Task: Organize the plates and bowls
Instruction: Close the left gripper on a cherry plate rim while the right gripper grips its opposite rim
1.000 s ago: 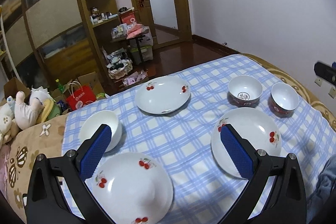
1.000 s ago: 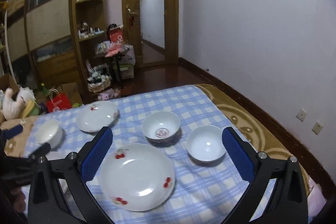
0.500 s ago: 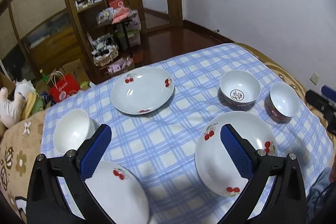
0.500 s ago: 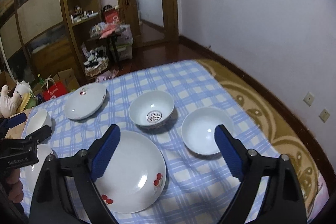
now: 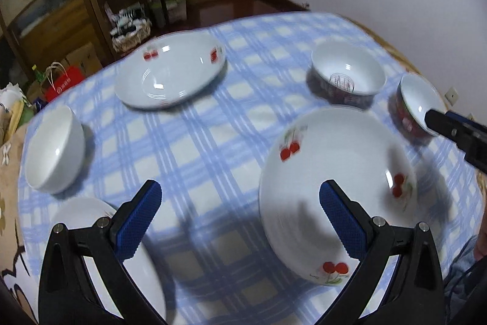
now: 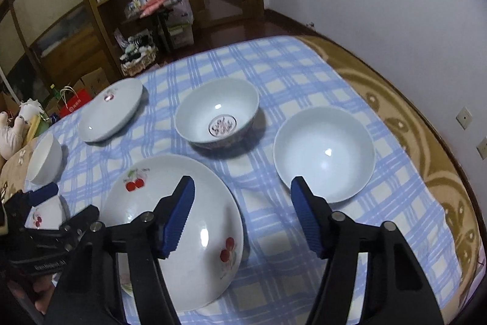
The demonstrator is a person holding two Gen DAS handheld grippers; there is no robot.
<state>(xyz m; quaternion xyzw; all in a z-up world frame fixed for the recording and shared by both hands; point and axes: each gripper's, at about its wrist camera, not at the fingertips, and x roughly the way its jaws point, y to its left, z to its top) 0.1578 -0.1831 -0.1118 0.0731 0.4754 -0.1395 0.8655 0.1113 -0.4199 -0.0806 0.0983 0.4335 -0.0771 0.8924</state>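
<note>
Right gripper (image 6: pixel 240 215) fingers have just been closing, nothing between them, hanging over the checkered cloth (image 6: pixel 304 75) between the cherry plate (image 6: pixel 170 191) and white bowl (image 6: pixel 324 153). Left gripper (image 5: pixel 240 218) fingers are standing apart, empty, beside that plate.

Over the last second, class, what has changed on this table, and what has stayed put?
Both grippers have come down closer to the dishes. The right gripper has just been closing its jaws partway, with nothing between them; the left gripper is open as before. Nothing was picked up: the plates and bowls lie where they were on the checked cloth.
</note>
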